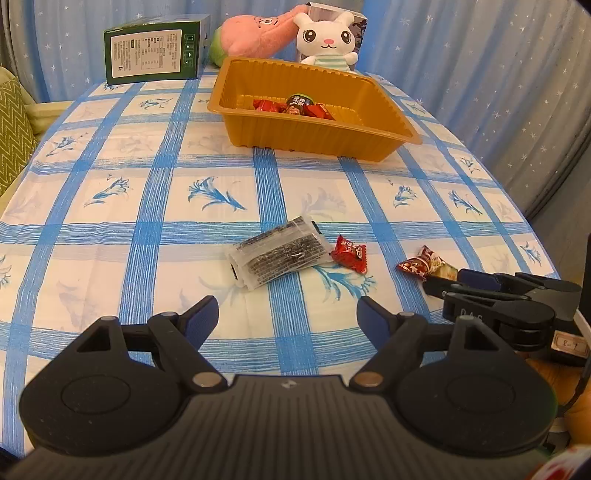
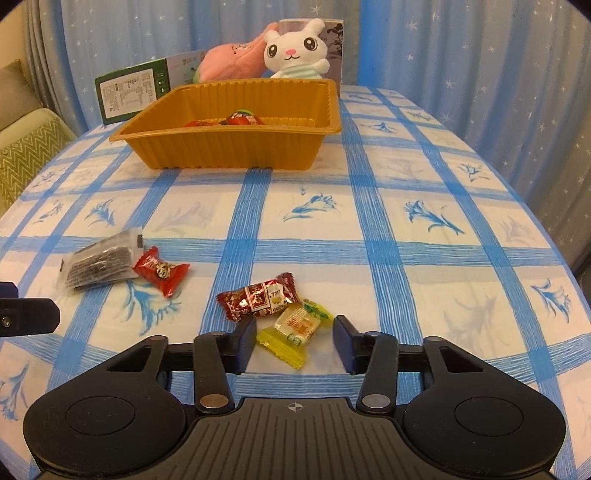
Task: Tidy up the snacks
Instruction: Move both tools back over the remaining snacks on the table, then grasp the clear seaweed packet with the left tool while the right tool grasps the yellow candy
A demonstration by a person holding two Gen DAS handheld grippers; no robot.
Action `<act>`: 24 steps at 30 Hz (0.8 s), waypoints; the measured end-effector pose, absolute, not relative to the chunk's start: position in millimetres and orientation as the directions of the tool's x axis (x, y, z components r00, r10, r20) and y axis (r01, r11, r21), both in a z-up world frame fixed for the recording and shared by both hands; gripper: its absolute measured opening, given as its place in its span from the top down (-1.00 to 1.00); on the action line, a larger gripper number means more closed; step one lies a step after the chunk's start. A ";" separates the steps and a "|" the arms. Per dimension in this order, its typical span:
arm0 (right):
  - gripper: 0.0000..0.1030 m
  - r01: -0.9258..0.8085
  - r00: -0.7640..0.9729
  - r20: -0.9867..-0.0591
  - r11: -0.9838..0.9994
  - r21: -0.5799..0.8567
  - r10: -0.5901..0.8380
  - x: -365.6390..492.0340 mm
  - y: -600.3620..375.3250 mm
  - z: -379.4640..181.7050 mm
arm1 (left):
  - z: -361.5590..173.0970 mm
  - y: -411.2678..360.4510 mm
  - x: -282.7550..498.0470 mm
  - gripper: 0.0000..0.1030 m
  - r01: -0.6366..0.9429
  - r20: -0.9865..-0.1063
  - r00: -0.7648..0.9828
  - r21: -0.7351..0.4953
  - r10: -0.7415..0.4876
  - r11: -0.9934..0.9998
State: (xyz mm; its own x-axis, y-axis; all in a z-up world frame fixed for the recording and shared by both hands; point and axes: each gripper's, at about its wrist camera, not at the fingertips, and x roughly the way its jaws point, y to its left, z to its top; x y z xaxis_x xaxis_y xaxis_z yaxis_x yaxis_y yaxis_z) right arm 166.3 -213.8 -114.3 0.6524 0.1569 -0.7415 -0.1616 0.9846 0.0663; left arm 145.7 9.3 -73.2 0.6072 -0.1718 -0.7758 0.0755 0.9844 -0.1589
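Observation:
An orange tray [image 1: 314, 142] [image 2: 229, 151] at the back of the table holds several wrapped snacks [image 1: 295, 105]. On the cloth lie a clear packet of dark snack [image 1: 280, 254] [image 2: 99, 264], a red candy [image 1: 349, 254] [image 2: 160, 271], a dark red patterned candy [image 1: 421, 264] [image 2: 258, 295] and a yellow candy [image 2: 295, 326]. My right gripper [image 2: 294, 334] [image 1: 443, 291] is low over the cloth, with its jaws on either side of the yellow candy and a gap showing at the right pad. My left gripper [image 1: 288, 310] [image 2: 29, 317] hangs open and empty just short of the clear packet.
A green box [image 1: 155, 51] [image 2: 129, 92], a white plush rabbit [image 1: 327, 40] [image 2: 295, 50] and a pink plush [image 1: 255, 33] stand behind the tray. A green cushion [image 1: 14, 125] sits beyond the table's left edge. Blue curtains hang behind and to the right.

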 end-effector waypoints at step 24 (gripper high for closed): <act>0.25 -0.121 0.664 -0.733 0.988 0.093 0.150 164.3 -223.8 -110.8 | -78.2 12.6 154.5 -0.55 0.075 -0.773 0.614 -0.147 -0.162 0.986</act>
